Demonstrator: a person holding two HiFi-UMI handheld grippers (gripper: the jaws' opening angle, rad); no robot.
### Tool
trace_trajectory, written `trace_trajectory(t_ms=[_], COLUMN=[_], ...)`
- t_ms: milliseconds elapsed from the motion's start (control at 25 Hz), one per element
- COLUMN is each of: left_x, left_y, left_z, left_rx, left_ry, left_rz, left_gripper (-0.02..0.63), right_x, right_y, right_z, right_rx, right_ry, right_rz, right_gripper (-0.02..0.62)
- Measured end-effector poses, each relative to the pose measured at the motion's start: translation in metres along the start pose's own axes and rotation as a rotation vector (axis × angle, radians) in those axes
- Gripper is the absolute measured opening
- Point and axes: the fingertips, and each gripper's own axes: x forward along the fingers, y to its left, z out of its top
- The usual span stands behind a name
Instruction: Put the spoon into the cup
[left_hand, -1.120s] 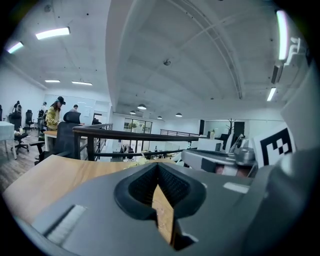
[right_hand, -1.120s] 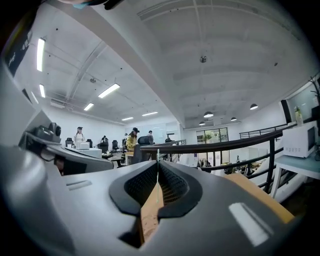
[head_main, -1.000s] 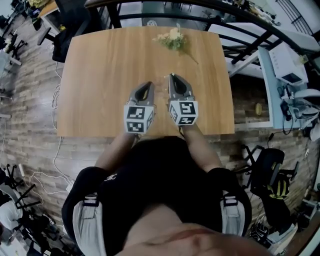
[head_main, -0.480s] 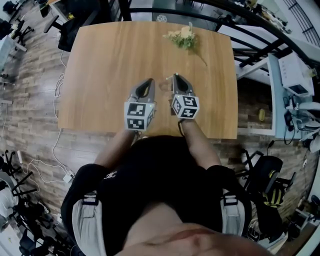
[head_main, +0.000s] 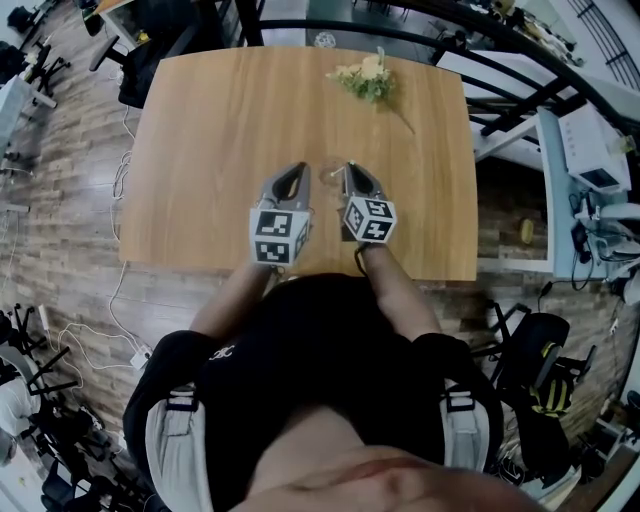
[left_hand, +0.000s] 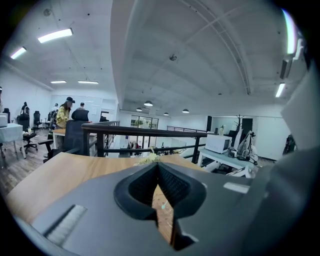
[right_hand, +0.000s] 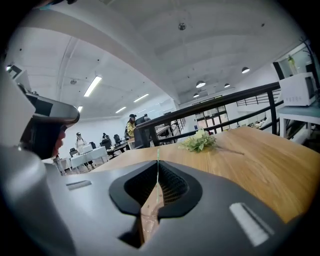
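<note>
On the wooden table (head_main: 220, 130) my two grippers hover side by side near its front edge. My right gripper (head_main: 347, 168) (right_hand: 158, 166) is shut on a thin pale-green strip (right_hand: 158, 156), which looks like the spoon seen edge-on. The strip sticks out past the fingertips. The jaws of my left gripper (head_main: 293, 168) (left_hand: 158, 165) meet at their tips with nothing held. A small pale-green bit (left_hand: 162, 205) shows through the gap behind them, too small to name. A faint pale thing (head_main: 325, 172) lies between the two tips. I can make out no cup for certain.
A small bunch of flowers (head_main: 365, 78) (right_hand: 200, 141) lies at the table's far side. A dark railing (head_main: 300, 25) runs behind the far edge. Desks and chairs (head_main: 590, 150) stand to the right on the floor below.
My right gripper has sunk toward the tabletop and rolled a little, still shut on the strip. The left gripper has kept its place.
</note>
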Motion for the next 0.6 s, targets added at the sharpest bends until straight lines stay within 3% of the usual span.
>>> trace_trajectory(t_ms=[600], left_x=[0.003], left_y=[-0.01], left_z=[-0.002], left_rx=[0.03], left_ry=[0.016], left_rz=[-0.041], left_gripper=[0.012], right_x=[0.0], right_y=[0.0], right_z=[-0.034], right_rx=[0.011], right_ry=[0.092], right_rz=[0.004], right_gripper=[0.008])
